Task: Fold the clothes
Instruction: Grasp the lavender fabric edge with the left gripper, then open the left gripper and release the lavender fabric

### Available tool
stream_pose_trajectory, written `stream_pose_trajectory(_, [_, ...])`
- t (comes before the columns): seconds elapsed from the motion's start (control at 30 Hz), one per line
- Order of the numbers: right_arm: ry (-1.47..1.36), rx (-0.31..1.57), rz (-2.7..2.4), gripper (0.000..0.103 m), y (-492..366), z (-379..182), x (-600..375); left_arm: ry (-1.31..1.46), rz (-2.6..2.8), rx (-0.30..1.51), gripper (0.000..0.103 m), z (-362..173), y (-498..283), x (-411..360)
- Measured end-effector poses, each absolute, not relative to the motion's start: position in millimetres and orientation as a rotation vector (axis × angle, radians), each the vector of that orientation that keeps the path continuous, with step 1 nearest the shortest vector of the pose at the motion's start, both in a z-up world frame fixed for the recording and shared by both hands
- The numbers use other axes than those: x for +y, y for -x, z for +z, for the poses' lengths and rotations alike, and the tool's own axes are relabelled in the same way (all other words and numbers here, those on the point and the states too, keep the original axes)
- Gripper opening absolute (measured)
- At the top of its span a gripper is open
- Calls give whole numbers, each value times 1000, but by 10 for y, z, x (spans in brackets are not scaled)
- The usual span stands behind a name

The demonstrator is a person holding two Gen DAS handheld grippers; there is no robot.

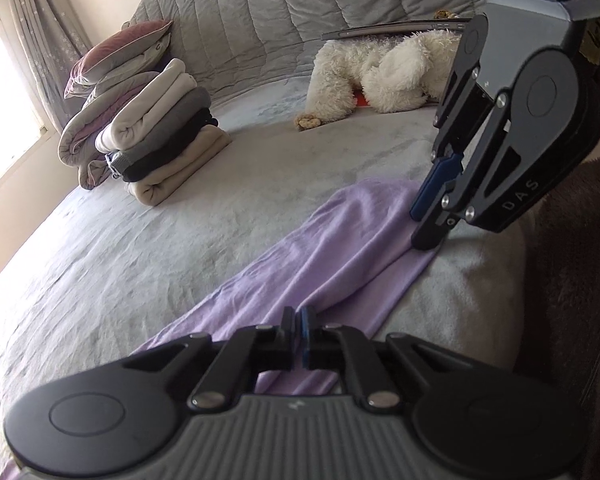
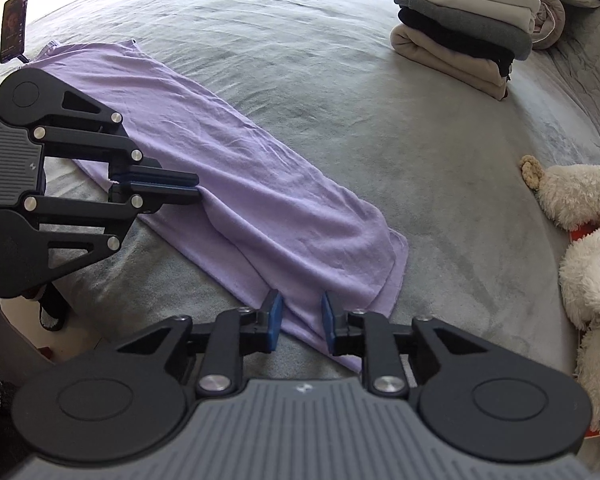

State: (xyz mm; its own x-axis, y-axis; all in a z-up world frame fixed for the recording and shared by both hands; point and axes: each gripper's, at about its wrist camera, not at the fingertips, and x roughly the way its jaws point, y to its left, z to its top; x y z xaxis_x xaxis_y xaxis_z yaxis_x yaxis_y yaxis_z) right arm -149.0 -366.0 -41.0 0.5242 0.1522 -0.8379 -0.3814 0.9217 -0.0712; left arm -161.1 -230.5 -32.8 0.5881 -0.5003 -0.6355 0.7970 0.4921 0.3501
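Lilac garment [image 2: 228, 184]: folded into a long strip on the grey bed [image 2: 380, 120], running between both grippers.
Left gripper [image 2: 194, 189]: jaws clenched on the strip's near edge.
Right gripper [image 2: 300, 316]: jaws parted, straddling the strip's end.
Folded stack [image 2: 464, 28]: well beyond both jaws.

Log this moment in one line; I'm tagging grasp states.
garment: purple cloth folded lengthwise on bed | left hand-held gripper: shut on cloth edge | right hand-held gripper: open, straddling cloth end
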Motion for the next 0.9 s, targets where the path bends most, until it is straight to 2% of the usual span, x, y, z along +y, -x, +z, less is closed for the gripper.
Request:
stream_pose_trajectory(0.1, [302, 948, 304, 0, 1518, -376, -3662, -648, -851, 515, 2, -278, 1595, -2295])
stream_pose_trajectory(0.3, [408, 922, 295, 0, 1612, -273, -3674, -595, -902, 561, 1, -189, 1574, -2284])
stream_pose_trajectory(0.57, [387, 1009, 313, 0, 1578, -429, -3728, -623, -942, 634, 1, -392, 1594, -2336])
stream_pose_trajectory(0.63, [351, 1016, 310, 4, 1557, -425, -3761, -617, -946, 631, 3, -378, 1599, -2326])
stream_pose_trajectory(0.67, [335, 1015, 308, 9, 1552, -414, -3777, -606, -955, 632, 3, -364, 1601, -2311])
stream_pose_trajectory(0.7, [316, 1014, 306, 15, 1552, -398, -3786, -593, -966, 632, 8, -348, 1603, -2292])
stream_pose_trajectory(0.77, [284, 1002, 298, 16, 1552, -361, -3804, -560, -984, 638, 14, -319, 1604, -2249])
stream_pose_trajectory(0.83, [251, 989, 290, 23, 1554, -322, -3822, -516, -994, 645, 28, -294, 1603, -2190])
stream_pose_trajectory(0.87, [229, 973, 285, 37, 1566, -296, -3833, -497, -993, 646, 31, -287, 1607, -2153])
stream_pose_trajectory(0.9, [215, 957, 281, 46, 1583, -277, -3835, -479, -991, 647, 36, -281, 1611, -2115])
